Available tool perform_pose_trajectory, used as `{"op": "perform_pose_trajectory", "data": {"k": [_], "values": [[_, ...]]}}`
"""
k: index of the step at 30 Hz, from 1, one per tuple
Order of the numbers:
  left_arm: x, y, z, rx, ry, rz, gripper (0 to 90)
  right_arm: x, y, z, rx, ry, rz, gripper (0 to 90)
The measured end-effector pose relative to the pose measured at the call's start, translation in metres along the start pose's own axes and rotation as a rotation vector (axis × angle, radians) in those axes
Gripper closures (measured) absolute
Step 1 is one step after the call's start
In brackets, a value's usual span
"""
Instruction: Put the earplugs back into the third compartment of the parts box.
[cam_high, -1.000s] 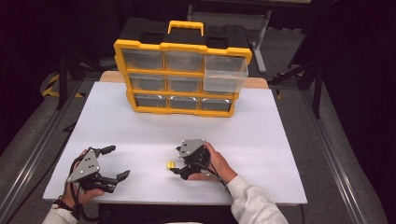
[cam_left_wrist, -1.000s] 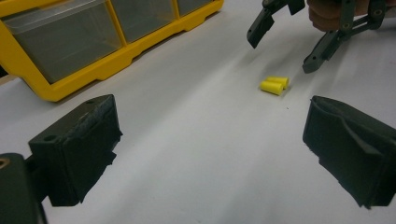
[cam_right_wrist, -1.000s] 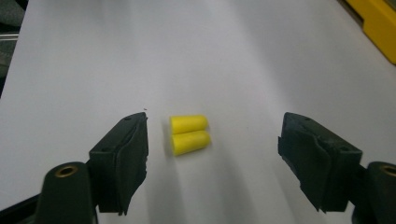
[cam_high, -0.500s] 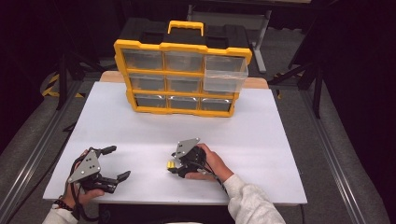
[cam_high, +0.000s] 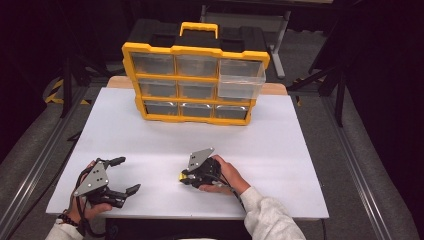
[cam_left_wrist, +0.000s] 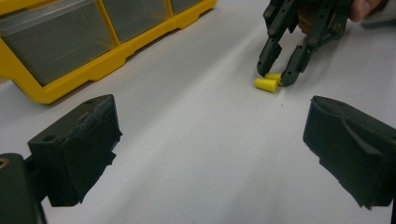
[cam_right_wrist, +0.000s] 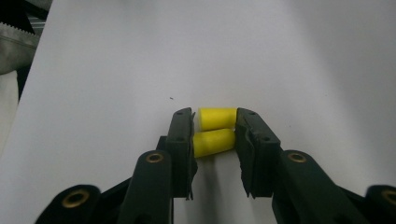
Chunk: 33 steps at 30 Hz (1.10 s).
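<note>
Because your left gripper (cam_high: 122, 176) idles near you with jaws wide and empty, the work falls to your right gripper (cam_right_wrist: 214, 133): its jaws have just been closing and now pinch two yellow earplugs (cam_right_wrist: 215, 130) lying on the white surface (cam_high: 280, 135), presumably bound for the pulled-out drawer (cam_high: 242, 80) of the yellow organizer (cam_high: 195, 82) beyond.

A white counter (cam_high: 300, 165) carries a yellow drawer organizer (cam_high: 192, 82) at the upper centre and two yellow earplugs (cam_right_wrist: 215, 129) at lower centre.
</note>
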<state>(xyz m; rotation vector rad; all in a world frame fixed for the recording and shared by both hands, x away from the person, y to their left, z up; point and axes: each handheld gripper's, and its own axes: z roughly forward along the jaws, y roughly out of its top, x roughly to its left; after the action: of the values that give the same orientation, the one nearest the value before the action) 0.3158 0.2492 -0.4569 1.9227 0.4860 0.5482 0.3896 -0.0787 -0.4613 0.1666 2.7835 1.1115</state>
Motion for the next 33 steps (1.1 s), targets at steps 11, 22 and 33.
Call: {"op": "perform_pose_trajectory", "data": {"k": [11, 22, 33], "values": [[0.000, 0.000, -0.001, -0.004, -0.001, 0.002, 4.8, 0.008, 0.000, -0.020, -0.042, -0.041, -0.021, 69.2], [0.000, 0.001, 0.000, -0.003, -0.001, 0.005, 4.8, 0.014, 0.003, -0.050, -0.115, -0.129, -0.058, 69.6], [-0.001, 0.001, 0.000, -0.003, -0.004, 0.003, 4.8, 0.020, 0.009, -0.094, -0.244, -0.236, -0.077, 69.6]]}}
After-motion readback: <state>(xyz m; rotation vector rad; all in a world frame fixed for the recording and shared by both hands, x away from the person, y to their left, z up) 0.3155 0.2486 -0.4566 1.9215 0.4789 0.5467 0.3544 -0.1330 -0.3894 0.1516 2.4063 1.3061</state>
